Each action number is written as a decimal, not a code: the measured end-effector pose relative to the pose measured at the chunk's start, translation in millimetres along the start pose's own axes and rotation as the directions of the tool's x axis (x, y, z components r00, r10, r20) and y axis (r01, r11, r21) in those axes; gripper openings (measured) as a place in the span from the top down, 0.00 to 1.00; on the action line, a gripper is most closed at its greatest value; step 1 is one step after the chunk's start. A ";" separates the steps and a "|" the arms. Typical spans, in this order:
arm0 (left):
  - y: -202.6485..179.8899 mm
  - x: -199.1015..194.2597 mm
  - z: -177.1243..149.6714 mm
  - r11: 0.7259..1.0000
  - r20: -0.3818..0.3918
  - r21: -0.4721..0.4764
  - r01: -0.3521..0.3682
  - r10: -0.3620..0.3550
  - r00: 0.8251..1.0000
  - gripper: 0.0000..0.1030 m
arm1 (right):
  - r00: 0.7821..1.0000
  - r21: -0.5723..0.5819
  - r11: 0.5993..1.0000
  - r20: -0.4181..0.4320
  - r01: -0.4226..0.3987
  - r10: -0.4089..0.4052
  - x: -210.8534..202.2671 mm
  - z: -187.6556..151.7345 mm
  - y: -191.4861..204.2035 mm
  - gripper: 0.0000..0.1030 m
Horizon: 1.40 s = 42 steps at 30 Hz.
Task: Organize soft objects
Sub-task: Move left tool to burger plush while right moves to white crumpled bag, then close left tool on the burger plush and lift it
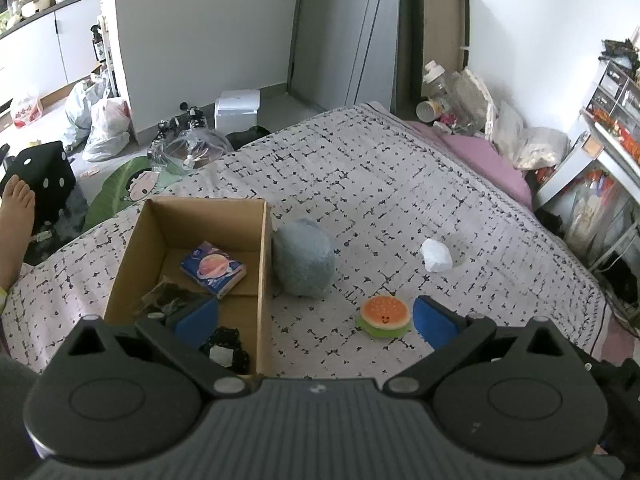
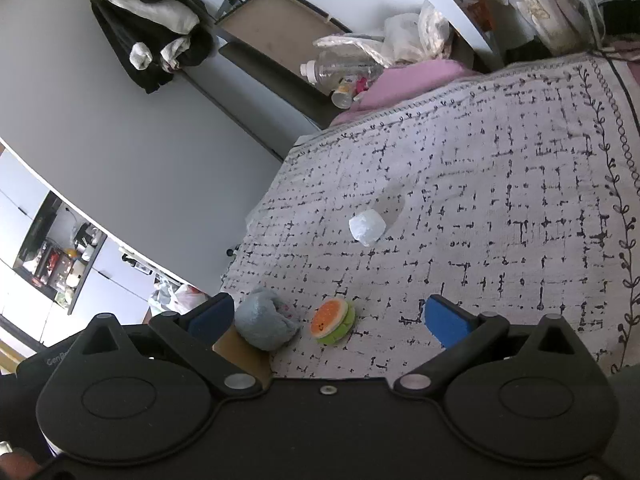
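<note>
Patterned bedspread (image 1: 400,184) with a cardboard box (image 1: 264,264) at its left.

Both my left gripper (image 1: 316,320) and right gripper (image 2: 326,320) are spread wide, empty. Burger plush (image 1: 385,316) lies flat, bun up, near the grey plush (image 1: 304,264) touching the box's wall; white bundle (image 1: 436,255) sits apart.

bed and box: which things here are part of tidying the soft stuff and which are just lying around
Part of the job:
- burger squishy
- grey plush
- white soft lump
- cardboard box
- left gripper and right gripper, jaws open

Just lying about:
- plastic bottle
- plastic bags
- pink pillow
</note>
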<state>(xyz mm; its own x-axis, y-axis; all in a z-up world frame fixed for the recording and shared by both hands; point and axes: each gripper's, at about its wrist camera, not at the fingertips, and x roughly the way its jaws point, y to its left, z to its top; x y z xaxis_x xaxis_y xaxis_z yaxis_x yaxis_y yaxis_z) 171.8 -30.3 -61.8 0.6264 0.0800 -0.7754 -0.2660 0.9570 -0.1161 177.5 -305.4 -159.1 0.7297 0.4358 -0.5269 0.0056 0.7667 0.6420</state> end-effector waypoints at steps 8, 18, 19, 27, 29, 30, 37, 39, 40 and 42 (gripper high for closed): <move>-4.9 23.8 4.0 1.000 -0.030 0.001 -0.011 0.011 0.999 0.01 | 0.999 0.091 0.995 -0.041 -0.032 0.036 22.2 2.4 -17.1 0.06; -19.5 54.4 4.2 0.998 -0.071 -0.011 0.056 -0.057 0.996 0.03 | 0.997 0.126 0.992 -0.081 -0.001 0.011 57.4 7.8 -22.9 0.20; -21.9 58.7 3.8 0.998 -0.079 -0.015 0.060 -0.061 0.995 0.03 | 0.997 0.127 0.992 -0.082 0.001 0.009 60.2 9.0 -24.3 0.20; -38.0 93.8 -4.0 0.995 -0.132 -0.055 0.078 -0.085 0.988 0.04 | 0.996 0.162 0.986 -0.093 0.025 -0.010 78.6 16.8 -37.9 0.25; -41.7 104.3 -6.3 0.995 -0.149 -0.064 0.083 -0.092 0.985 0.06 | 0.997 0.175 0.984 -0.080 0.036 -0.022 80.7 19.4 -42.0 0.26; -43.4 109.1 -7.3 0.994 -0.158 -0.068 0.084 -0.094 0.983 0.07 | 0.997 0.180 0.983 -0.077 0.041 -0.027 82.1 21.0 -44.0 0.26; -55.3 140.7 -16.0 0.995 -0.202 -0.073 0.073 -0.086 0.976 0.08 | 0.994 0.174 0.983 -0.098 0.064 -0.048 101.4 30.3 -53.8 0.27; -57.8 149.6 -18.0 0.995 -0.214 -0.077 0.071 -0.086 0.973 0.08 | 0.993 0.170 0.983 -0.105 0.069 -0.051 105.9 31.3 -55.4 0.27; -58.6 152.9 -18.8 0.994 -0.219 -0.080 0.070 -0.086 0.972 0.09 | 0.993 0.167 0.984 -0.109 0.070 -0.052 108.2 31.8 -56.1 0.28; -60.9 161.0 -20.5 0.994 -0.235 -0.085 0.069 -0.087 0.968 0.10 | 0.992 0.166 0.983 -0.113 0.073 -0.055 112.0 33.0 -58.0 0.28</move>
<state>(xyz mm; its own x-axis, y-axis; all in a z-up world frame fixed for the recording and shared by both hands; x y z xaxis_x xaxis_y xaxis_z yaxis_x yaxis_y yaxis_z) 273.8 -81.4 -192.3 0.4571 -0.0712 -0.8866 -0.2835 0.9331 -0.2212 281.5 -316.6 -237.0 0.6460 0.4440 -0.6210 0.1721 0.7079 0.6851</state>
